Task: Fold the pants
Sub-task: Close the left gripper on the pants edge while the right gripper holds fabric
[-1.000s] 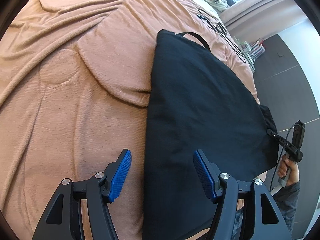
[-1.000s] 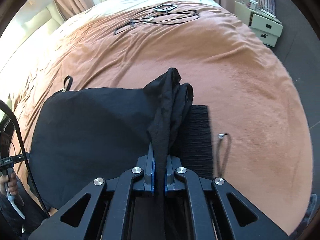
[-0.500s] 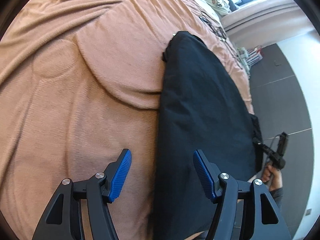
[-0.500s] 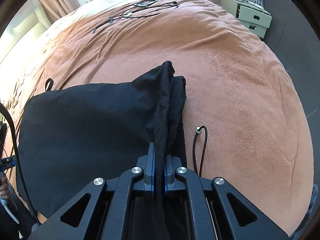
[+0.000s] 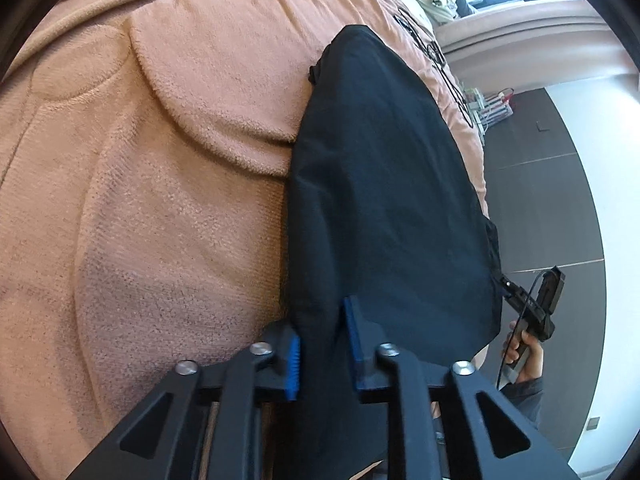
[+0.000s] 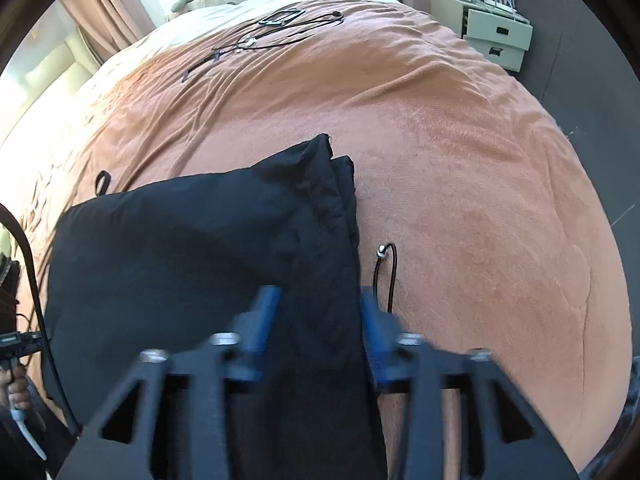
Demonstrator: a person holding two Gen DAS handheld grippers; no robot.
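Black pants [image 5: 380,184] lie folded on a brown bed blanket [image 5: 160,160]. My left gripper [image 5: 324,356] is closing on their near edge, and the black cloth fills the gap between its blue pads. In the right wrist view the pants [image 6: 180,248] spread to the left, with a bunched fold running down the middle. My right gripper [image 6: 318,312] is opening, blurred by motion; the fold lies loose between its parted pads. A black drawstring [image 6: 384,268] with a metal tip trails onto the blanket [image 6: 460,160] beside it.
Black cables and a small frame [image 6: 272,36] lie far up the bed, with pillows behind them. A white drawer unit [image 6: 496,36] stands on the dark floor at the right. A hand [image 5: 524,344] grips the other handle at the pants' far corner.
The left jaws have come together on the pants' near edge. The right jaws, clamped on the bunched fold before, have sprung apart, and the fold has dropped lower onto the bed.
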